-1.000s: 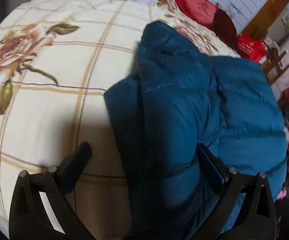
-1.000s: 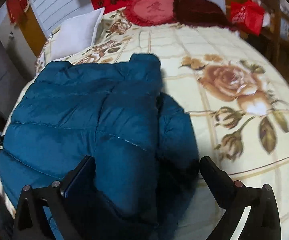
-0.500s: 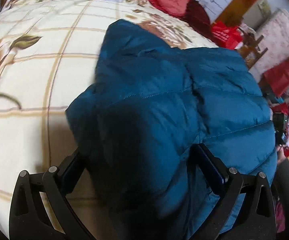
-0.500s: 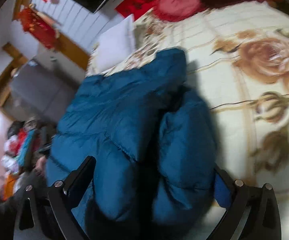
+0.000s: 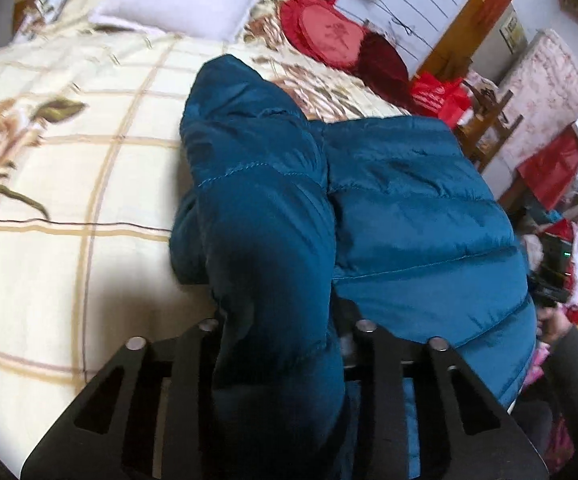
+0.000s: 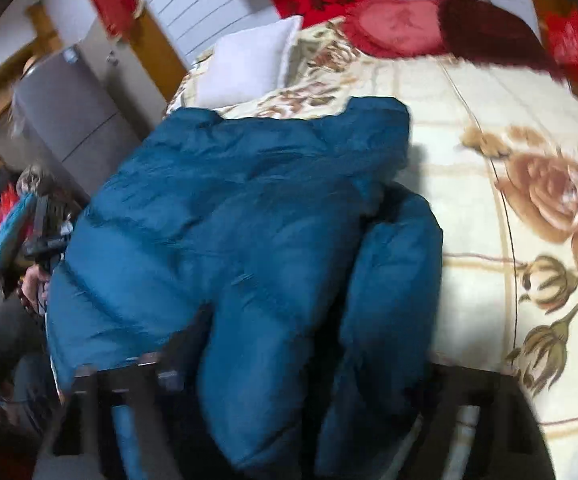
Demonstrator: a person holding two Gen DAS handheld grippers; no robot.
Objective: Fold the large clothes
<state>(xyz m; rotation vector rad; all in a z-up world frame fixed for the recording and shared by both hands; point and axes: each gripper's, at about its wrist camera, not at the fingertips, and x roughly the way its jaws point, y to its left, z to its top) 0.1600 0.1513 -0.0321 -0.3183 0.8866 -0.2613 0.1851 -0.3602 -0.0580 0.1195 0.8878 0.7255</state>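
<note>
Left wrist view is showing the left gripper closing its jaws, with a thick fold of the teal puffer jacket bunched between them and bulging up over the black frame; the fingertips themselves are buried in the cloth, so whether the pads are already pressing is not clear, though the fold is filling the gap. This view is also catching a sleeve and hand at the right edge, beside red bags and wooden furniture. Right wrist view, heavily blurred, is showing the right gripper closing as well, with two rolled folds of the jacket sitting between its jaws. Only this view is showing a grey cabinet at the left. The jacket is lying on the floral bedspread, near the bed's front edge, well apart from the white pillow and the red cushion at the head.
</note>
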